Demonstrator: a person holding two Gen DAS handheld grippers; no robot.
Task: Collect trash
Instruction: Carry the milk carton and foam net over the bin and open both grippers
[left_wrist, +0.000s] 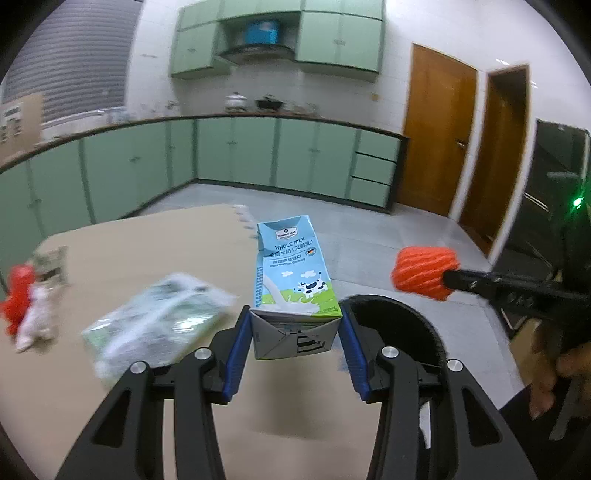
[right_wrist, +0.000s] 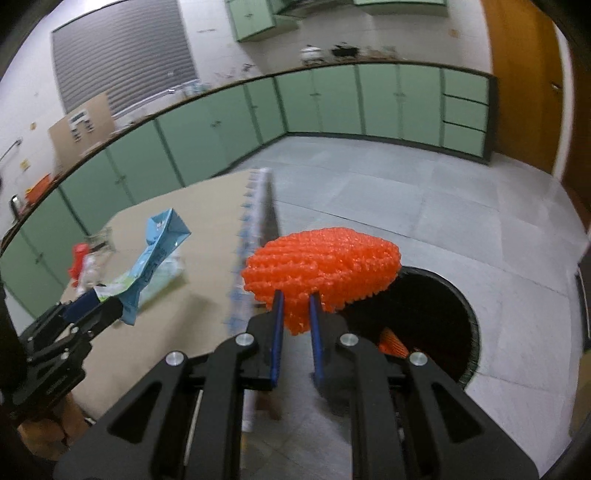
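L gripper clamped on milk carton | R gripper clamped on orange foam net

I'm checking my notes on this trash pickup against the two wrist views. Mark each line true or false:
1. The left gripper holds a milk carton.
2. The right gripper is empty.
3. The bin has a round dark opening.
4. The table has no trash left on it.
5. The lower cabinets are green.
1. True. The left gripper is clamped on the milk carton.
2. False. The right gripper pinches an orange foam net.
3. True. The bin stands on the floor beside the table.
4. False. A crumpled plastic wrapper and other scraps lie there.
5. True. The lower cabinets are pale green.
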